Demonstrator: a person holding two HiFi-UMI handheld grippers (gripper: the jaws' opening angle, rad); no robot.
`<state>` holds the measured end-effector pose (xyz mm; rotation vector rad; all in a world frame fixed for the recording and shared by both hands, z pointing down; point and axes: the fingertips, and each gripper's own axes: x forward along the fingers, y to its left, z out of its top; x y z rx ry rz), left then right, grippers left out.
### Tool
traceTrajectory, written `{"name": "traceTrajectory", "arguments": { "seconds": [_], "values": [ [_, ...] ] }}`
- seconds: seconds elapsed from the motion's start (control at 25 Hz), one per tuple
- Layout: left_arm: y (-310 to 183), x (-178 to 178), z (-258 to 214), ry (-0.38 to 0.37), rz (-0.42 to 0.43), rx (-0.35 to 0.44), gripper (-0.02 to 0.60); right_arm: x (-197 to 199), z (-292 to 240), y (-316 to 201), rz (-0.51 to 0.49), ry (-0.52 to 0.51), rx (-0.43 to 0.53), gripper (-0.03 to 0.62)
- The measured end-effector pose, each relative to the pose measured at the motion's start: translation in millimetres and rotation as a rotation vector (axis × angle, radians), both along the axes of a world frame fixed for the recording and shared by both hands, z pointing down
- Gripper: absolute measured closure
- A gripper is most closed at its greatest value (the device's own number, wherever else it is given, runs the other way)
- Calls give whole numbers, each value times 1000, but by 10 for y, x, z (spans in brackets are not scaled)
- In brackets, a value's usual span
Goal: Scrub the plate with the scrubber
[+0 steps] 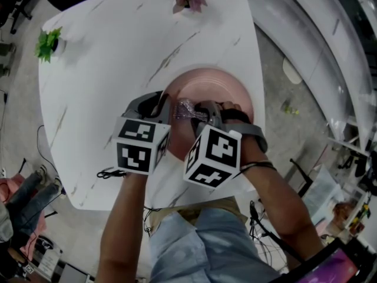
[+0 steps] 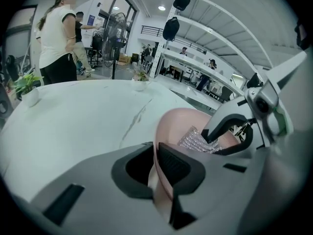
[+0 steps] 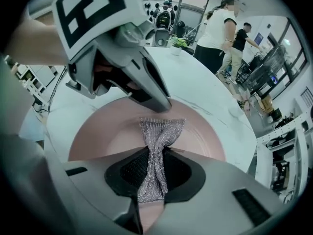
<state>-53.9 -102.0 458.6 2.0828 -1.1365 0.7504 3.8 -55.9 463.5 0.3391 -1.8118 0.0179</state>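
On the white marbled table [image 1: 112, 63], your left gripper [image 2: 152, 168] pinches the pink plate [image 1: 212, 87] by its rim. Your right gripper [image 3: 152, 173] clamps a silvery mesh scrubber [image 3: 156, 141], twisted mid-length, its long axis running straight out from the jaws, fanned end on the plate. People [image 2: 56, 38] stand beyond.

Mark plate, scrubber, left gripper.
plate [image 1: 209, 86], head view, bare pink centre.
scrubber [image 3: 160, 130], right gripper view, flared silver mesh end.
left gripper [image 2: 155, 164], left gripper view, between jaws clamping plate rim.
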Motion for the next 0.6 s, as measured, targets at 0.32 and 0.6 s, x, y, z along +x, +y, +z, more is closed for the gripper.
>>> {"name": "traceTrajectory", "arguments": {
  "seconds": [0.32, 0.6],
  "values": [
    [1, -5, 3, -11, 6, 7, 555, -72, -6, 376, -54, -24, -43, 505],
    [15, 5, -8, -13, 12, -1, 555, 69, -3, 568, -26, -31, -100, 505]
  ]
}}
